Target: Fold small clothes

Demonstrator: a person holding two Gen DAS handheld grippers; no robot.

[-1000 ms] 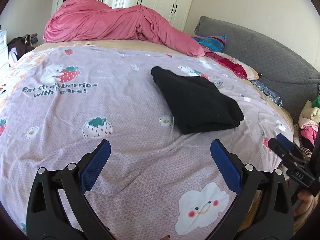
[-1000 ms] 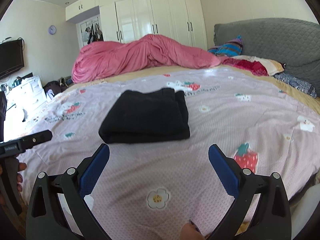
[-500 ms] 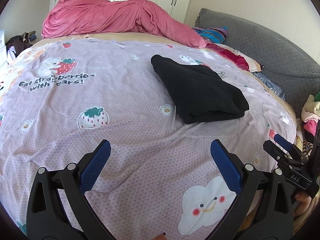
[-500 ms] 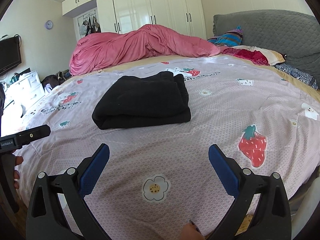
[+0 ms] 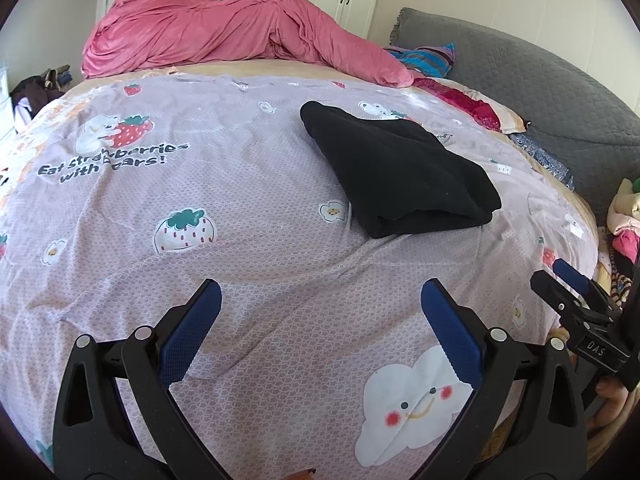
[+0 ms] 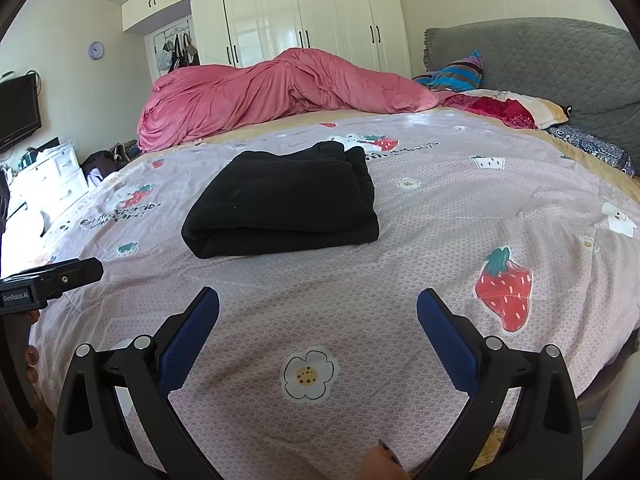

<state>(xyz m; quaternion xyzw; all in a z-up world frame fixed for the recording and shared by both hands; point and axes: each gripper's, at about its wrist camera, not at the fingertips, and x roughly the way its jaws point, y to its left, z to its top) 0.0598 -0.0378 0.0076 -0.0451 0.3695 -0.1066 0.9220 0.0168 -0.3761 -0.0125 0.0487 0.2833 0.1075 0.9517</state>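
Left gripper [image 5: 320, 320] and right gripper [image 6: 318, 322] both wide open, empty, drawn slightly back versus 1 s ago. Black garment [image 6: 284, 200] lies folded mid-bedspread [image 6: 440, 208]; fold looks complete.

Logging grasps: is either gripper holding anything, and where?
Nothing: left gripper and right gripper are open, short of the folded black garment.

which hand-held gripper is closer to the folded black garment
Roughly level; the right looks marginally nearer, facing the folded black garment straight ahead. The left sits back with the garment ahead and off to its right. Both open, touching nothing.
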